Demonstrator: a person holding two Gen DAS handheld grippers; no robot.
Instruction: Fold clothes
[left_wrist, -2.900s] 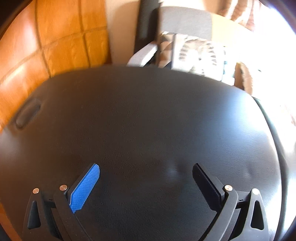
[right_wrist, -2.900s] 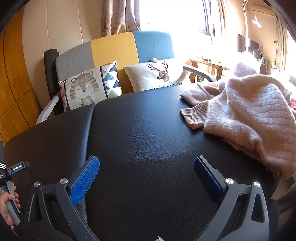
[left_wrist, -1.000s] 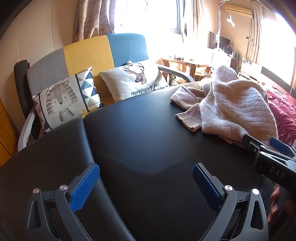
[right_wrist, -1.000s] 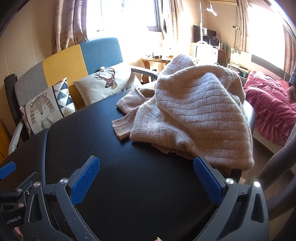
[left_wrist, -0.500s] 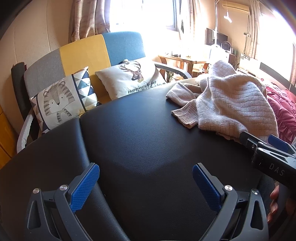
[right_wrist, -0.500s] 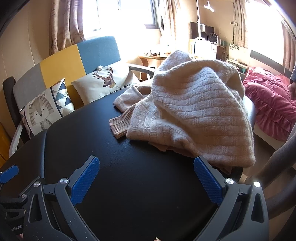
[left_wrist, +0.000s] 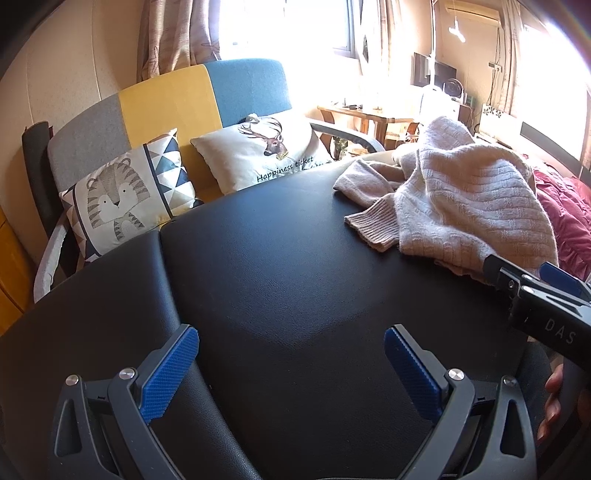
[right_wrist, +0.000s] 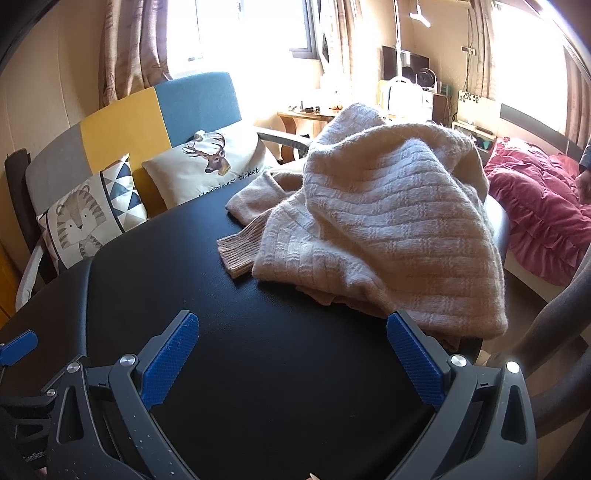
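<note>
Left wrist view: left gripper (left_wrist: 291, 352), jaws spread and empty, over black table (left_wrist: 295, 266); sweater (left_wrist: 461, 199) heaped at far right.
Right wrist view: right gripper (right_wrist: 291, 341), jaws spread, just short of sweater (right_wrist: 376, 229).

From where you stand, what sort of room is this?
Most likely a lived-in bedroom or small flat. A sofa with printed cushions, a bed with a red quilt and a cluttered wooden desk surround the black table.
</note>
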